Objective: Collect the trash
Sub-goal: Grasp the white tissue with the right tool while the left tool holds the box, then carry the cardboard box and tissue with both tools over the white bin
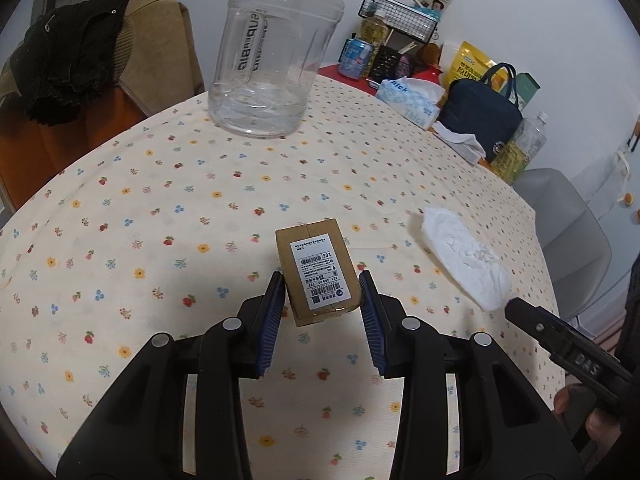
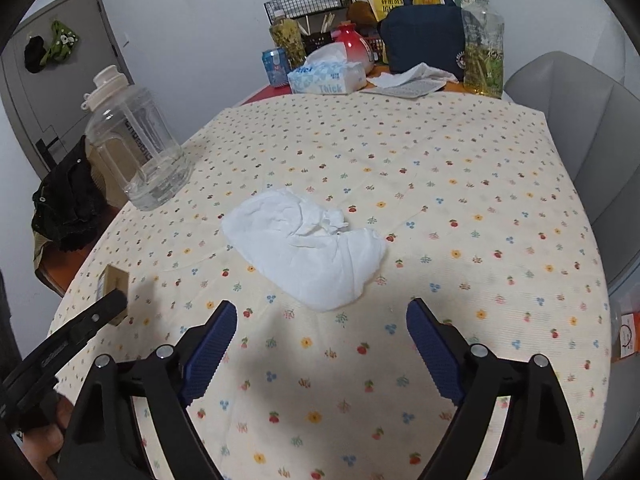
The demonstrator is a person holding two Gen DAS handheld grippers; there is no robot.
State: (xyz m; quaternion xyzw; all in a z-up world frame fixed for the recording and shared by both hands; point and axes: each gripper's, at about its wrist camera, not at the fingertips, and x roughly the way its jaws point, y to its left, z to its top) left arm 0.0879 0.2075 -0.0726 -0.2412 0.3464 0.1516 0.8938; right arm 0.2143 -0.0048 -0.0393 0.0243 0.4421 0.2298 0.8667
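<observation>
A small brown cardboard box (image 1: 318,270) with a white shipping label lies on the floral tablecloth (image 1: 160,216). My left gripper (image 1: 322,292) is open, its blue pads on either side of the box's near end, with a small gap on the right. A crumpled white tissue (image 2: 308,244) lies flat on the cloth; it also shows in the left wrist view (image 1: 466,258). My right gripper (image 2: 320,320) is open wide and empty, just short of the tissue. The box also shows at the left edge of the right wrist view (image 2: 114,280).
A large clear plastic jug (image 1: 276,48) stands at the far left of the table. At the back are a tissue box (image 2: 326,76), a navy bag (image 2: 424,36), bottles (image 2: 482,44), a can (image 2: 276,66) and a wire basket (image 2: 304,0). A grey chair (image 2: 576,112) stands to the right.
</observation>
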